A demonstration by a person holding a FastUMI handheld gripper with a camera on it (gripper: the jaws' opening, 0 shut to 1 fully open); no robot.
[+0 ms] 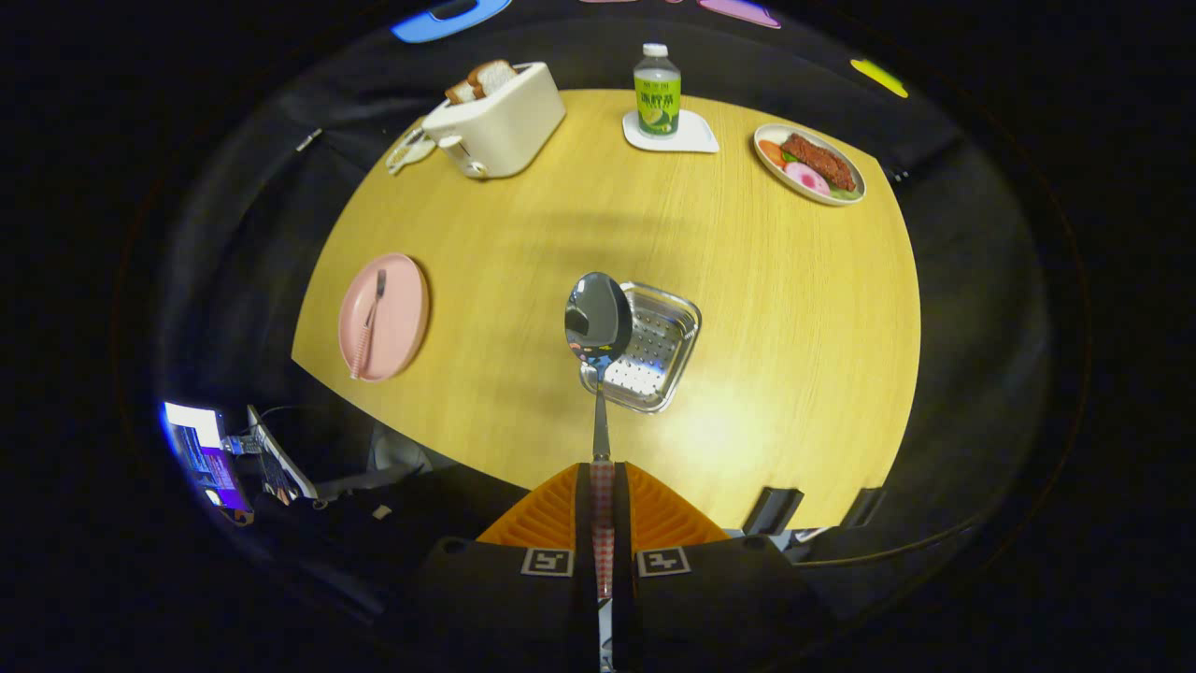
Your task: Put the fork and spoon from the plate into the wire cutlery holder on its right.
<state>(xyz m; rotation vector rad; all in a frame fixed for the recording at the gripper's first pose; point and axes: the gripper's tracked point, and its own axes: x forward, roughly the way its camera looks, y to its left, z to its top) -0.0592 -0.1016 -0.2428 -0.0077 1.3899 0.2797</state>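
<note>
My gripper (603, 472) is shut on the checked handle of a spoon (598, 322), both fingers pressing on it. The spoon's shiny bowl sticks out ahead of the fingers, high above the table and overlapping the left rim of the metal cutlery holder (659, 350) below. The holder is a perforated steel basket standing on the wooden table (523, 252). To its left lies a pink plate (397, 322) with a fork (369, 322) resting on it, tines pointing away from me.
A white toaster (500, 121) with bread stands at the far left. A bottle (657, 91) on a white coaster is at the back middle. A plate of food (809, 164) sits at the far right. A laptop (210, 458) is off the table's near left edge.
</note>
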